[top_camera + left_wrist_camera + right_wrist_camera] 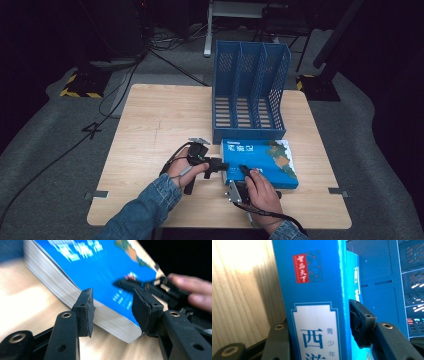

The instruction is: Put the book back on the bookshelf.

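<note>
Book: blue paperback (pixel 260 162) lying flat on the wooden surface (pixel 150 130), just in front of the file rack, cover up.
File rack: blue, upright, 3 slots (pixel 250 90), at the far side of the surface, touching or nearly touching the book's far edge.
Left tool: (pixel 112 312) jaws apart at the book's left page edge, unclamped; held in the left hand (pixel 182 170).
Right tool: (pixel 244 170) jaws clamped on the book's spine at its near edge, 1 jaw above the cover; held in the right hand (pixel 262 192).
</note>
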The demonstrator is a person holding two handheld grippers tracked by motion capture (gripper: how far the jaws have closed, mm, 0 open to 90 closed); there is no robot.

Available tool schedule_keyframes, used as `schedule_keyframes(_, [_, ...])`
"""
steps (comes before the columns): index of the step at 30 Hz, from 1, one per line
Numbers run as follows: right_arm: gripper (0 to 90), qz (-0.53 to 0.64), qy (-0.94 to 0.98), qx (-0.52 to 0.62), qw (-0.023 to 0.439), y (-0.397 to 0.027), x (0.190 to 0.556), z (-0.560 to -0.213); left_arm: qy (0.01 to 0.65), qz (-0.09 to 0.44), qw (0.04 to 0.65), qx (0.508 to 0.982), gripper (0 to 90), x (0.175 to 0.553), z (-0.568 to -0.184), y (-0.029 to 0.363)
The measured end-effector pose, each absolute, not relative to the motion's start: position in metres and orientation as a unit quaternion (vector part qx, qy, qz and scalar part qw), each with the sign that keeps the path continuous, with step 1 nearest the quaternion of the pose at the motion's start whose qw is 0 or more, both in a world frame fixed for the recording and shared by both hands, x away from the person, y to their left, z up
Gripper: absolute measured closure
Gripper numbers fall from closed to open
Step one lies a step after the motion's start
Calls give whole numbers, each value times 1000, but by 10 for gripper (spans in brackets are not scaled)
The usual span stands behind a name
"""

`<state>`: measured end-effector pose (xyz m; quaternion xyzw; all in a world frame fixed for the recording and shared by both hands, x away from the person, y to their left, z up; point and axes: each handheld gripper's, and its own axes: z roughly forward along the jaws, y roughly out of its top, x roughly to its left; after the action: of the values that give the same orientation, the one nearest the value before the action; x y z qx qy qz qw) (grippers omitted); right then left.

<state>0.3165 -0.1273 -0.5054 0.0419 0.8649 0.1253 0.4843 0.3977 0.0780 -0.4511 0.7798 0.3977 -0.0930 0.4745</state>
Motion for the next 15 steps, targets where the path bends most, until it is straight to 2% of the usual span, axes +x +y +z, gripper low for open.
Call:
schedule_keyframes(3, [574,137,863,47,483,-129,317,-501,388,-49,476,788,468,402,-451,89])
schedule_keyframes(5, [587,149,863,52,481,-131,317,-496,381,5,456,804,411,410,-458,100])
schedule_keyframes(9, [594,154,865,56,473,-132,318,-492,376,91,399,832,388,423,-469,122])
schedule_keyframes(15, [600,165,870,65,459,-135,319,-482,401,109,365,833,364,437,-480,152])
